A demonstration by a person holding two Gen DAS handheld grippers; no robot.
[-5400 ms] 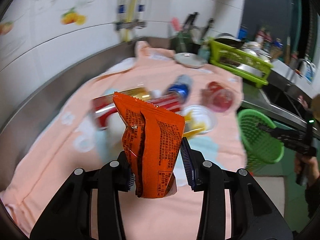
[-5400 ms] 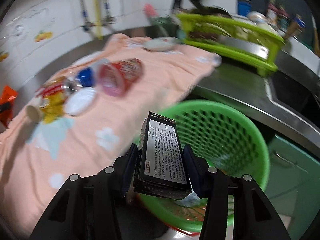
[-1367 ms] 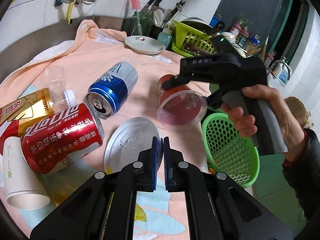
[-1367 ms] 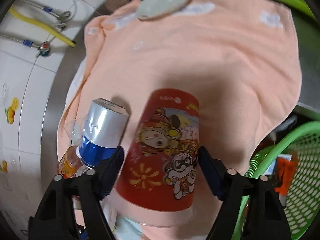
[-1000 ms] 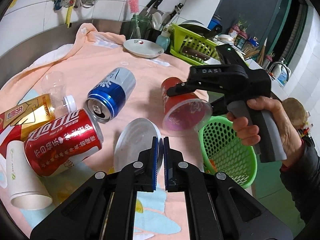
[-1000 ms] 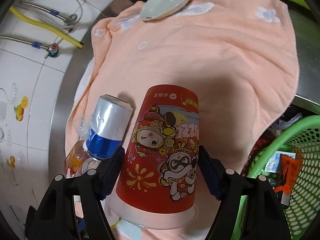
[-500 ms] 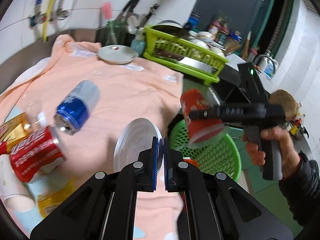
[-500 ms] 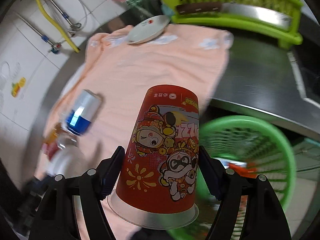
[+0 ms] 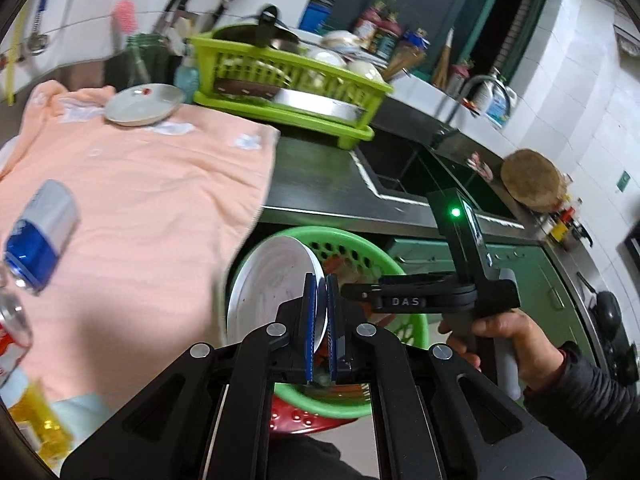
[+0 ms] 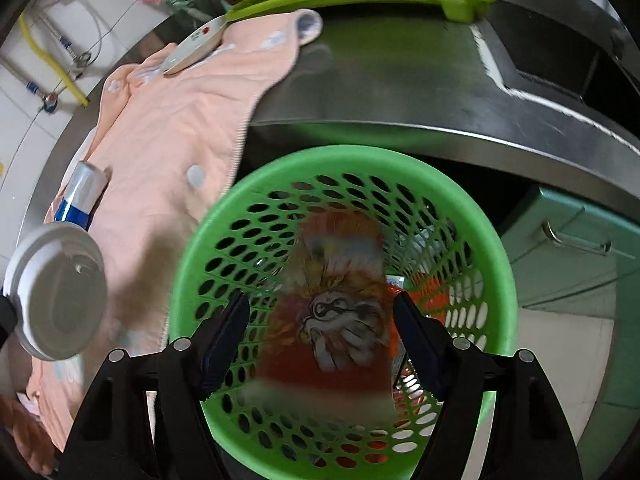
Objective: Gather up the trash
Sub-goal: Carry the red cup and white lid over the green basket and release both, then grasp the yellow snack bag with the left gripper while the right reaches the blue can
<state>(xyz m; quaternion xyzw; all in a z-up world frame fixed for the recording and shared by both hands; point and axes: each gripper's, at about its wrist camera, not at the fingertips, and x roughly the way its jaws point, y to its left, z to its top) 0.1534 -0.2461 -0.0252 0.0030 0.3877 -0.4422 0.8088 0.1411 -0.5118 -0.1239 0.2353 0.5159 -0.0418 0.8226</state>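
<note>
My right gripper (image 10: 320, 300) hangs over the green mesh basket (image 10: 340, 160), its jaws opening. The red printed cup (image 10: 332, 312) is blurred between them, clear of both pads and inside the basket mouth, above an orange wrapper (image 10: 432, 296). My left gripper (image 9: 319, 320) is shut on the rim of a white plastic lid (image 9: 272, 280), held on edge at the basket's (image 9: 384, 264) near-left rim. The lid (image 10: 56, 292) also shows at the left of the right wrist view.
A peach towel (image 9: 140, 200) on the steel counter carries a blue can (image 9: 40, 232), a red can (image 9: 12, 332), a yellow wrapper (image 9: 36, 428) and a white plate (image 9: 144, 110). A green dish rack (image 9: 288, 84) and a sink (image 9: 400, 164) lie behind. A person's hand (image 9: 500, 336) holds the right gripper.
Both grippers swung from the towel over to the basket. The red cup, gripped before, now sits loose and blurred between the right jaws, lower in the basket. The lid stays gripped.
</note>
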